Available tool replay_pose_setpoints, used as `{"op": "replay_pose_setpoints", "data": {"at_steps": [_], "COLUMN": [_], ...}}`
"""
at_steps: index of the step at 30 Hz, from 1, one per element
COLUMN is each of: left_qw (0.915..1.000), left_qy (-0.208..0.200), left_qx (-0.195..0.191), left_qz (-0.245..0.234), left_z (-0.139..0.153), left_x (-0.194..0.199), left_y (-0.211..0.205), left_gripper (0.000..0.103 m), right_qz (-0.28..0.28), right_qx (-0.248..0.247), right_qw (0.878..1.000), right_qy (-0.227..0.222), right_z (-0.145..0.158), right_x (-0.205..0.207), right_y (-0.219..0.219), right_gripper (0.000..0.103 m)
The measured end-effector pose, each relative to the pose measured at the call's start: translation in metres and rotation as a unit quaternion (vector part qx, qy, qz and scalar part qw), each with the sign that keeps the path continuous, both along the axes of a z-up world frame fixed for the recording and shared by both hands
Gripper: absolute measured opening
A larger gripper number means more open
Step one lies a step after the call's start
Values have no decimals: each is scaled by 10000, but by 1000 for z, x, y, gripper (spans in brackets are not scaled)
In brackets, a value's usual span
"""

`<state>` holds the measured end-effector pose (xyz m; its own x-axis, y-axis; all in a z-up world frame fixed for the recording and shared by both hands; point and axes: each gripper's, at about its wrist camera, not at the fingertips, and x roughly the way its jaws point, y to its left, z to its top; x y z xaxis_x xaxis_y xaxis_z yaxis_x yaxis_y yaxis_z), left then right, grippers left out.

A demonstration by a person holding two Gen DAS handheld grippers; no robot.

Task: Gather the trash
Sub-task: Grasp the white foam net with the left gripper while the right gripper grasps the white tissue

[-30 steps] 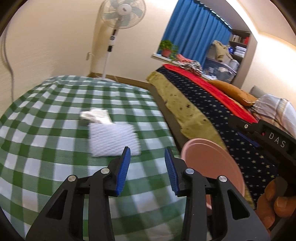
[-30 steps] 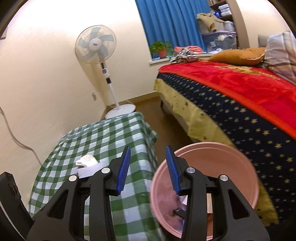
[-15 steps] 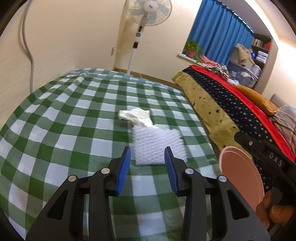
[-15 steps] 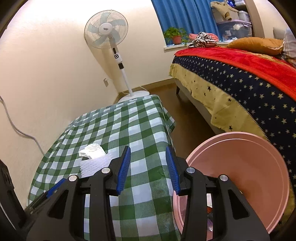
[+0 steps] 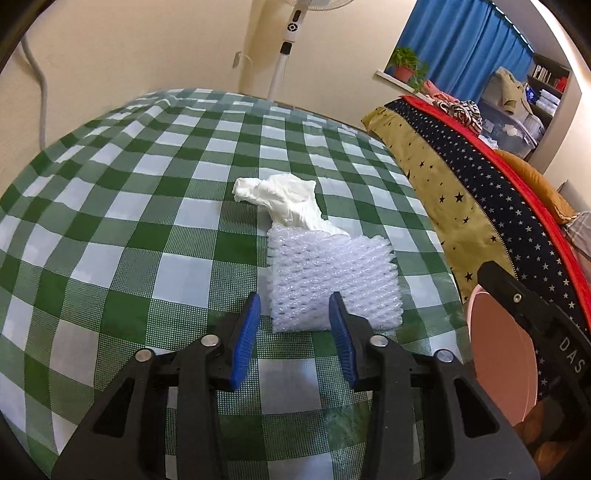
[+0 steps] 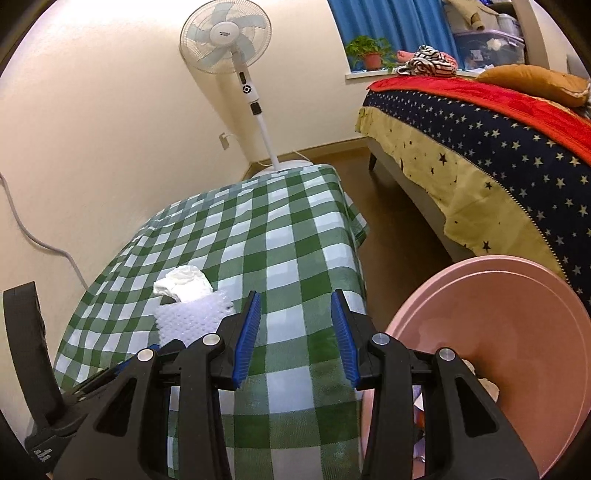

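One foam net [image 5: 332, 280], one crumpled tissue [image 5: 284, 201], one pink bin [image 6: 491, 354]

Cream plaster walls [image 6: 92, 110]; dark brown wooden floor [image 6: 399, 206]; white pedestal fan [image 6: 225, 37]; blue window curtain [image 6: 388, 18]; bed with star-patterned navy cover [image 6: 517, 155] (red blanket on top); green-and-white checked desk cloth [image 5: 129, 221].

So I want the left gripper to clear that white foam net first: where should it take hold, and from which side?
Probably by the foam net's near edge, coming straight ahead and low from the left gripper, which is open and already facing that edge. The net lies flat on the checked tablecloth, so its thin edge must go between the fingers. The crumpled tissue touches its far edge, so avoid that side.
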<state>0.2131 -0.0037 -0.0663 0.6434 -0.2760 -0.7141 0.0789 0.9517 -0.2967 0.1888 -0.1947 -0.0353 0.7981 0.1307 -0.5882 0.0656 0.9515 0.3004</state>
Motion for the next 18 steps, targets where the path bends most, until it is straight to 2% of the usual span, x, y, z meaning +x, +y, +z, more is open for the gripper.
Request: {"op": "replay_pose_setpoints", "data": {"at_steps": [5, 11, 14, 18], "left_qw": [10000, 9983, 9960, 9914], "left_qy": [-63, -434, -561, -493], "left_qx": [-19, -130, -67, 52], "left_qz": [-41, 379, 698, 1207], "left_z": [2, 14, 19, 18], "left_x": [-3, -13, -17, -18], "left_y": [3, 21, 31, 50], "left_gripper": [8, 6, 6, 6], "right_qz": [156, 379, 537, 861], "right_qx": [-6, -3, -14, -149], "right_qw": [9999, 9993, 9986, 9962], "right_qy": [21, 19, -4, 66], "right_z": [-1, -1, 2, 1], "right_x": [7, 17, 24, 36], "right_y": [11, 29, 42, 61], "right_gripper": [40, 40, 40, 42]}}
